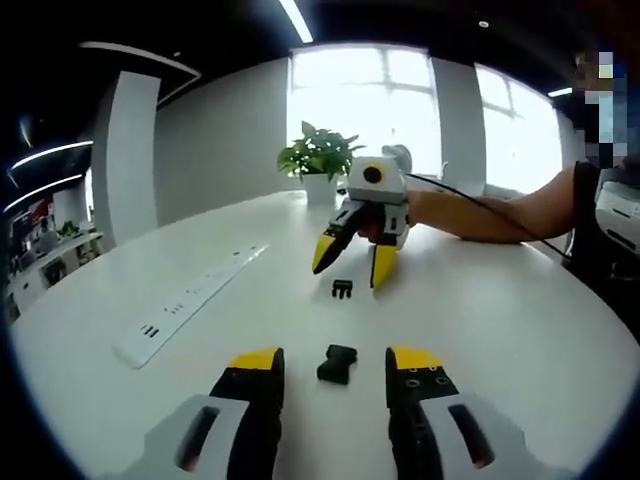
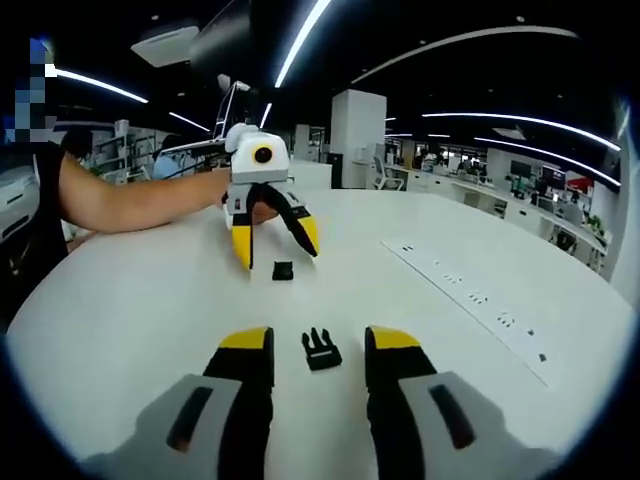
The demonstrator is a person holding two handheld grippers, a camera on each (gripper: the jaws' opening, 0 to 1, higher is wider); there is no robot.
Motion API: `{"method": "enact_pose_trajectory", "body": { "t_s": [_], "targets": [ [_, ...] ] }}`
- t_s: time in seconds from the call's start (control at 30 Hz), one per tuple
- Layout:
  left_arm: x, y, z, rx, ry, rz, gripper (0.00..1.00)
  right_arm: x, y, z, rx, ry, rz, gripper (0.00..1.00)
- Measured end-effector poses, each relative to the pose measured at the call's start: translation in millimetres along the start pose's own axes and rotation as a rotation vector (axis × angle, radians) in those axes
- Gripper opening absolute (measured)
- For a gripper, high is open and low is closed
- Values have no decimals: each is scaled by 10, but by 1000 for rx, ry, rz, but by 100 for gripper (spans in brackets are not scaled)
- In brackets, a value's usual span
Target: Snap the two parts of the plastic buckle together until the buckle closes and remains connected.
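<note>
Two black buckle halves lie on the white table (image 1: 520,330). The socket half (image 1: 338,363) rests between the yellow tips of my left gripper (image 1: 335,352), which is open and not touching it. The pronged half (image 2: 321,349) lies between the tips of my right gripper (image 2: 320,335), which is also open and off it. The grippers face each other across the table. In the left gripper view the right gripper (image 1: 352,268) hovers just behind the pronged half (image 1: 343,289). In the right gripper view the left gripper (image 2: 276,255) stands over the socket half (image 2: 283,271).
A long white power strip (image 1: 185,300) (image 2: 470,295) lies along one side of the table. A potted plant (image 1: 320,160) stands at the far edge by the windows. A person's forearm (image 1: 500,210) (image 2: 130,200) reaches in behind each opposite gripper.
</note>
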State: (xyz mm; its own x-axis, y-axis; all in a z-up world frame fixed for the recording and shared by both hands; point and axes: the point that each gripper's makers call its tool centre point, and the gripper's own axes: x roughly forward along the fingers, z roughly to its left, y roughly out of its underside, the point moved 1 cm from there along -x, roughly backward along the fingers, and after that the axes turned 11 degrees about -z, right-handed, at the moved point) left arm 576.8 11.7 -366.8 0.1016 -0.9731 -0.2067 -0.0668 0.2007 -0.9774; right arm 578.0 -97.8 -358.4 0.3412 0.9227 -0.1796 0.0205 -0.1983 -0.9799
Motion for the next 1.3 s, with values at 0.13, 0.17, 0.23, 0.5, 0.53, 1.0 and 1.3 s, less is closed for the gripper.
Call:
{"method": "enact_pose_trajectory", "body": {
  "t_s": [0.13,0.17,0.23,0.5,0.53,1.0,1.3],
  "targets": [
    [-6,7,-21,3,9,8,34,-5,0,-2,7,-2,-5,35],
    [-8,5,-26,4,11,8,33,-7,8,-1,6,-3,-2,35],
    [-15,5,-20,3,11,8,28,-10,19,4,9,-5,0,33],
    [-5,74,-12,8,10,34,29,-15,35,-4,16,-11,6,30],
    [-5,77,-13,10,11,36,28,-14,36,-3,17,-11,5,30],
    [-22,79,-15,2,17,32,21,-10,72,20,16,-13,18,25],
    [-22,86,-31,-11,34,33,20,-18,86,12,18,-18,21,23]
  ]
}}
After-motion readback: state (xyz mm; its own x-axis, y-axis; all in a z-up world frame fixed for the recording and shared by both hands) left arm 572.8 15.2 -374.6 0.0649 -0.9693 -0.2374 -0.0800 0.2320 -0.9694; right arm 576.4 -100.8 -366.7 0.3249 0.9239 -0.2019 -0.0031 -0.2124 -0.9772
